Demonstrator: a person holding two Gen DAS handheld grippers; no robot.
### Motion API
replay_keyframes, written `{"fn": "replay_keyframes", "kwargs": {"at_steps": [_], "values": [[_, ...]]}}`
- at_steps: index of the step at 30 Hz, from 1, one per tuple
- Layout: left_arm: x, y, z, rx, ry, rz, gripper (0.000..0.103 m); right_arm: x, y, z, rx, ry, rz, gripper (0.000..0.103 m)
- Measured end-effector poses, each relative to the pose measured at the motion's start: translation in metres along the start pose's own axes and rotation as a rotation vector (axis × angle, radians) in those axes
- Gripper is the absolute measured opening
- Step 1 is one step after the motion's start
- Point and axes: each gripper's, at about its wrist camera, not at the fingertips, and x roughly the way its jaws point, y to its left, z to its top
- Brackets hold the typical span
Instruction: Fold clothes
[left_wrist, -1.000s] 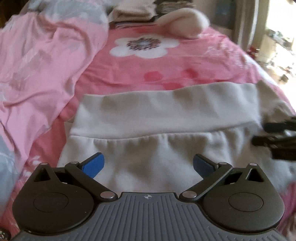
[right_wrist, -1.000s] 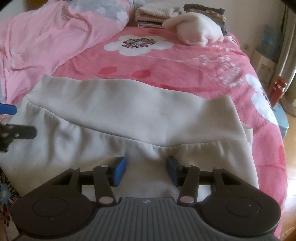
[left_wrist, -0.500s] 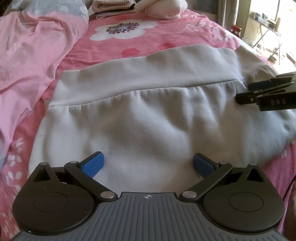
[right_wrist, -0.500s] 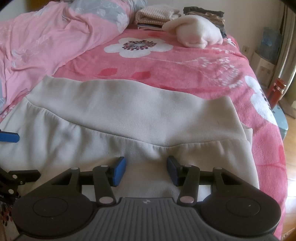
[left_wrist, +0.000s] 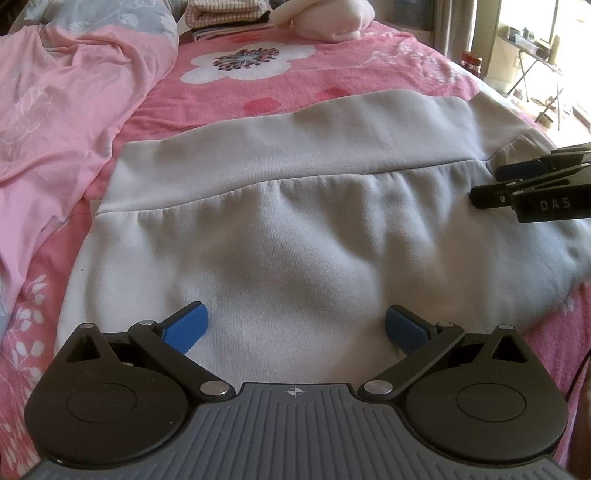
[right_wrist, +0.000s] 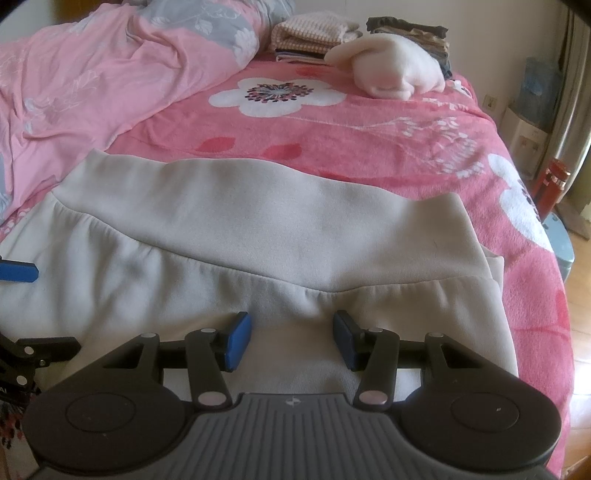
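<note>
A grey garment (left_wrist: 295, 221) lies flat on the pink flowered bed (right_wrist: 369, 122), both the left gripper (left_wrist: 295, 328) and right gripper (right_wrist: 291, 339) over its near edge with jaws apart, folded clothes (right_wrist: 314, 35) beyond it, a rumpled pink duvet (left_wrist: 66, 110) beside.

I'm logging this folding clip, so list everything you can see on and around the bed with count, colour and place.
garment: one, pale grey, spread flat on the bed nearest the cameras, wide band on its far side
bedspread: one, pink with white flowers, covering the bed
crumpled sheet: one, light pink with a grey patch, bunched along the bed's left side
rolled fleece: one, cream, far end of the bed
folded clothes: two stacks, checked beige and dark, far end behind the fleece
flask: one, red, on the floor right of the bed
left claw: one, black with blue pads, open over the garment's near part
right claw: one, black with blue pads, open, garment fabric between its pads
</note>
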Motion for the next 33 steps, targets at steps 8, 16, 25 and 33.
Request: {"fn": "replay_keyframes", "kwargs": {"at_steps": [8, 16, 25, 33], "values": [[-0.015, 0.014, -0.007, -0.063, -0.054, -0.034, 0.103, 0.0, 0.001, -0.002, -0.002, -0.011, 0.0, 0.053], [-0.087, 0.112, -0.052, -0.155, -0.012, 0.028, 0.102, 0.001, 0.001, -0.004, -0.002, -0.023, 0.002, 0.054], [-0.095, 0.159, -0.084, -0.463, -0.133, -0.039, 0.073, -0.001, 0.001, -0.005, -0.003, -0.03, 0.001, 0.055], [-0.057, 0.18, -0.076, -0.703, -0.213, -0.156, 0.009, -0.002, 0.002, -0.006, -0.013, -0.03, -0.004, 0.055]]}}
